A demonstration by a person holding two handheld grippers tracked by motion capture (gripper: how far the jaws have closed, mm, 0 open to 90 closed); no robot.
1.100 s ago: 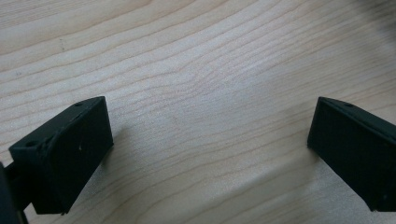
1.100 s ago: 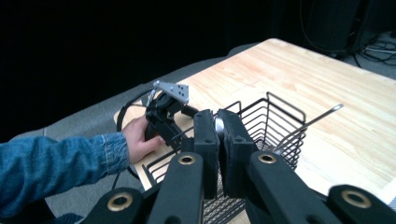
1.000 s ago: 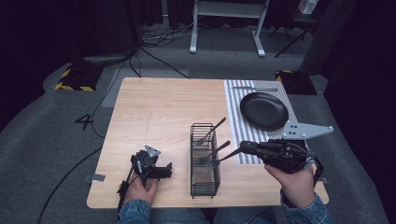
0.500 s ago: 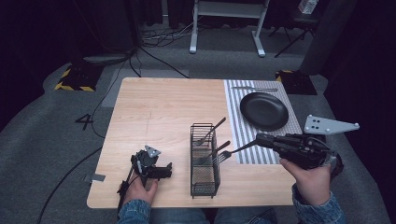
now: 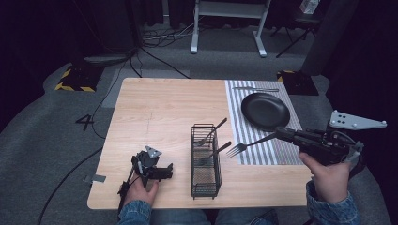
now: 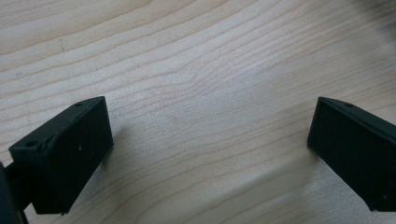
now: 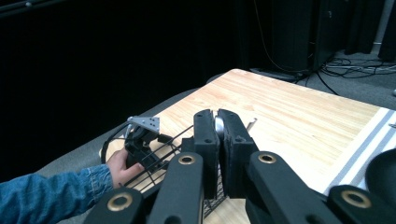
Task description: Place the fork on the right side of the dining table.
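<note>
We have the fork [image 5: 244, 146] clamped by the end of its handle in our right gripper [image 5: 280, 133], jaws closed tight on it; in the right gripper view a sliver of metal [image 7: 218, 125] shows between the pads. The fork hangs level above the counter [image 5: 159, 112], tines toward the wire caddy [image 5: 205, 161], just over the near edge of the striped mat [image 5: 281, 150] and short of the black plate [image 5: 265, 110]. We judge it light, stiff and slick: held so far back, it could pivot or slide in the pads, so a firm grip nearer the middle of the handle would steady it. Two more utensils lean in the caddy. Our left gripper [image 5: 159, 172] rests on the counter with its jaws spread wide and nothing between them
</note>
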